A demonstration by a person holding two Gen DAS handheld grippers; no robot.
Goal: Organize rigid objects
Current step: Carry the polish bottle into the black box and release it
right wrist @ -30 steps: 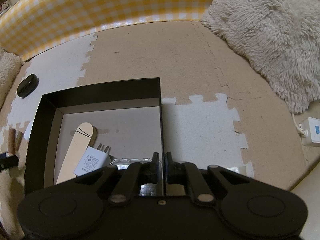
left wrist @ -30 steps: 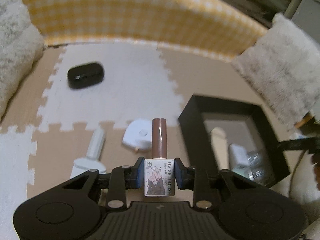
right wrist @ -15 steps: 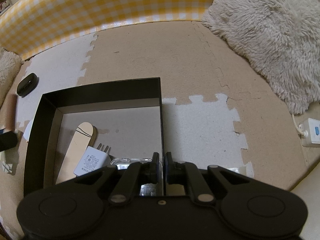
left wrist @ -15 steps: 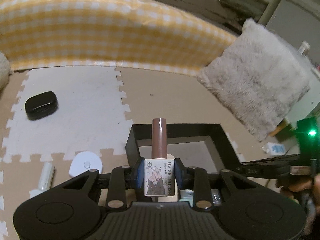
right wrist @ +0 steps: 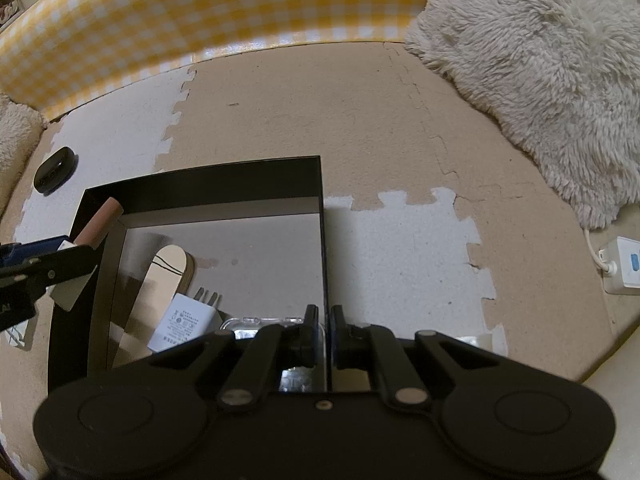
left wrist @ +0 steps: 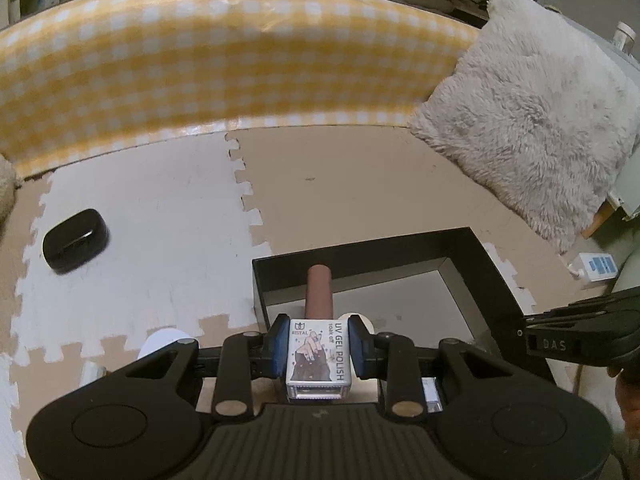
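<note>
Carried rightward, the left gripper (left wrist: 319, 350) now clamps the gel polish bottle (left wrist: 319, 354) over the black box (left wrist: 496, 276). Right gripper (right wrist: 323, 330) pinches its wall. Charger (right wrist: 182, 322) inside; black case (left wrist: 75, 240) at ten o'clock remains.

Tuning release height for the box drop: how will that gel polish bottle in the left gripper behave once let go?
The gel polish bottle looks rigid, so the left gripper probably won't deform it. Its flat sides should stop it rolling, though the tall round cap may make it tip. It is possibly glass, so lower it well into the black box before release.
</note>
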